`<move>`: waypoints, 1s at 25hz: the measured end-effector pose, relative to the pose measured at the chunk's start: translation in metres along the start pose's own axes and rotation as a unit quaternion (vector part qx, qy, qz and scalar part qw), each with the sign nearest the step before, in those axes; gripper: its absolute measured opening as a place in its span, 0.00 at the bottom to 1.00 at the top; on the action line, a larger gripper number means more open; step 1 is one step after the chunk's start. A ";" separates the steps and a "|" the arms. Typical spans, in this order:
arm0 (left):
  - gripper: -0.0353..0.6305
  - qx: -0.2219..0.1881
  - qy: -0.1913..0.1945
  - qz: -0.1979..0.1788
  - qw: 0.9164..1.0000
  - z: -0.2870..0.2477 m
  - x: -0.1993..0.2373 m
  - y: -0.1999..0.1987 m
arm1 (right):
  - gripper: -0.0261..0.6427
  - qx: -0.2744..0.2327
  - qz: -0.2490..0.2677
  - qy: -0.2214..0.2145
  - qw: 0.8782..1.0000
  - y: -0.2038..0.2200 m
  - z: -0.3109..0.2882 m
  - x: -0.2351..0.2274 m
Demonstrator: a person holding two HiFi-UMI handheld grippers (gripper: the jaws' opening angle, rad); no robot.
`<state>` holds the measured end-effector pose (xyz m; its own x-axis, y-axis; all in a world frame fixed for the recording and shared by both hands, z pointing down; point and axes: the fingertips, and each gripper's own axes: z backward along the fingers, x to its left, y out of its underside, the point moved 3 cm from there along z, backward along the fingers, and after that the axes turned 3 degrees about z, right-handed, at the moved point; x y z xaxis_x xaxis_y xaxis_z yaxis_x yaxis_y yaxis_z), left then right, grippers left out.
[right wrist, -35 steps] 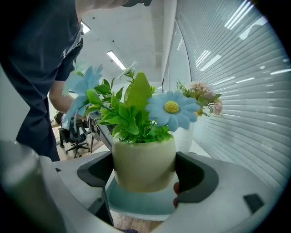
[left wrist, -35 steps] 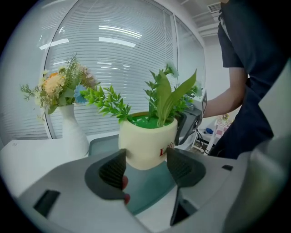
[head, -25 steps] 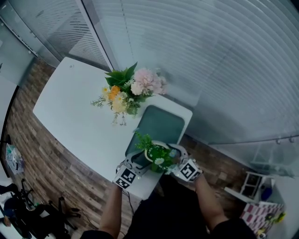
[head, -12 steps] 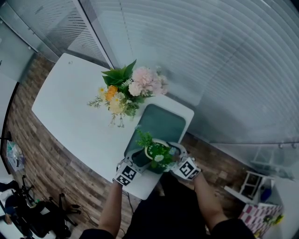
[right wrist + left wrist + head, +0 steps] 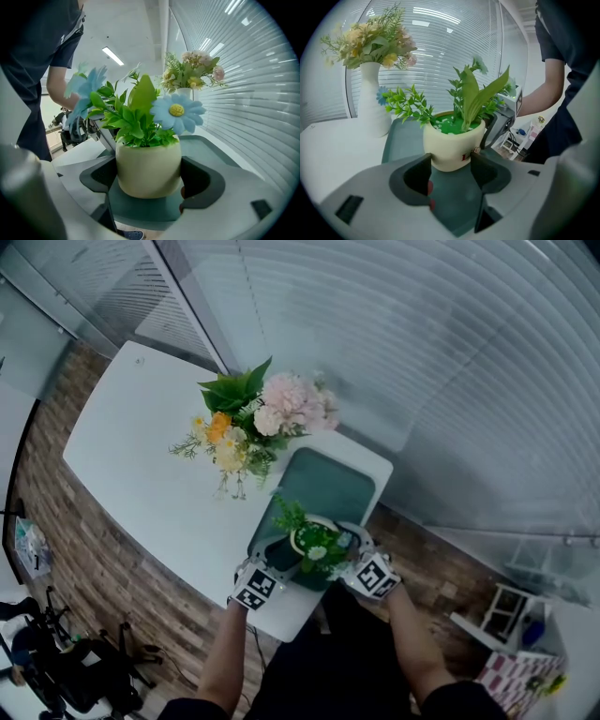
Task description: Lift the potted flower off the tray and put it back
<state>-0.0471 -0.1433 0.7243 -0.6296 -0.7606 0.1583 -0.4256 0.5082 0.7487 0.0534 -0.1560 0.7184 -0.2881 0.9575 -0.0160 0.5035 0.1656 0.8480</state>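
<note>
A cream pot with green leaves and a pale blue daisy, the potted flower, is over the near end of the dark green tray. My left gripper holds the pot from the left and my right gripper holds it from the right. In the left gripper view the pot sits pinched between the jaw tips of the left gripper. In the right gripper view the pot fills the gap of the right gripper, with both jaws against its sides. Whether its base touches the tray cannot be told.
A white vase of pink, orange and yellow flowers stands on the white table just beyond the tray's far left corner. A glass wall with blinds runs behind the table. The table's near edge lies under my grippers.
The pot and both grippers have edged slightly away from me along the tray. Both grips are unchanged.
</note>
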 end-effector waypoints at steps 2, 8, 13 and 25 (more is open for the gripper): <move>0.45 0.006 -0.004 0.000 1.000 -0.002 0.003 0.001 | 0.63 0.003 -0.001 0.001 1.000 0.004 -0.003 -0.001; 0.45 0.009 0.002 -0.009 1.000 -0.007 0.004 0.002 | 0.63 0.006 -0.016 0.002 1.000 0.009 -0.003 -0.003; 0.45 0.018 0.011 0.006 1.000 -0.010 0.005 0.005 | 0.63 0.002 -0.019 0.003 1.000 0.014 -0.007 -0.003; 0.45 0.024 0.006 0.002 1.000 -0.009 0.007 0.007 | 0.63 0.021 -0.018 -0.002 1.000 0.015 -0.010 -0.004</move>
<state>-0.0486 -0.1485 0.7369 -0.6240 -0.7630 0.1686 -0.4545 0.5299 0.7160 0.0537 -0.1598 0.7363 -0.3033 0.9516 -0.0491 0.5272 0.2104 0.8233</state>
